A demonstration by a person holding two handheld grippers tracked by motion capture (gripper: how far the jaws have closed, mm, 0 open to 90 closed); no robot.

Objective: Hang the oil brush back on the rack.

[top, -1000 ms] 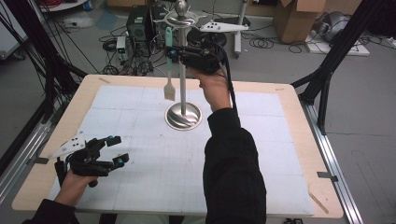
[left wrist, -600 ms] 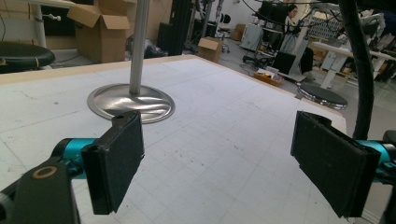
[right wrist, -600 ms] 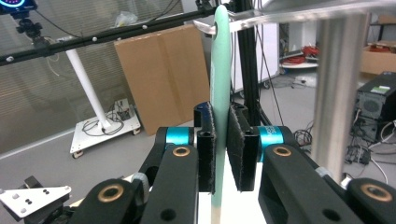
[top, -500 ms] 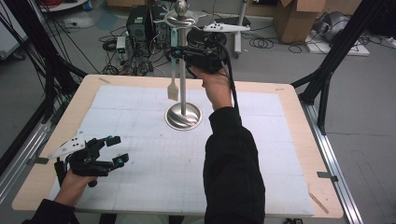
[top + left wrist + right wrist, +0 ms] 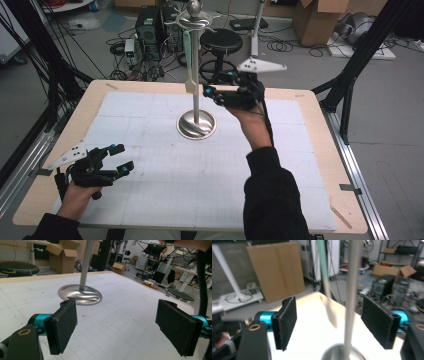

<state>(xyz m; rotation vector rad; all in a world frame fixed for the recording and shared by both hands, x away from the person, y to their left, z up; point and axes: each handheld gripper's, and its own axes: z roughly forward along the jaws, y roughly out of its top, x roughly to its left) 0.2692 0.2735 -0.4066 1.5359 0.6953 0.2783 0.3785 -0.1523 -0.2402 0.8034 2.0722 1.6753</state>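
A silver stand with a round base rises from the middle of the white gridded mat. A spatula with a pale green handle hangs from a hook at its top, blade down beside the pole. My right gripper hovers just right of the pole at mid height. It is open, its jaws have just been opening, and nothing is pressed between them. In the right gripper view the blurred spatula and pole stand beyond the pads. My left gripper rests open at the mat's near left, facing the base.
The wooden table edge frames the mat. Behind the table stand a computer tower, a black stool, cardboard boxes and loose cables. Black frame legs flank both sides.
The right gripper has come down and to the right from the top of the stand, and its jaws have opened. The spatula stays hanging on the stand. The left gripper has kept still.
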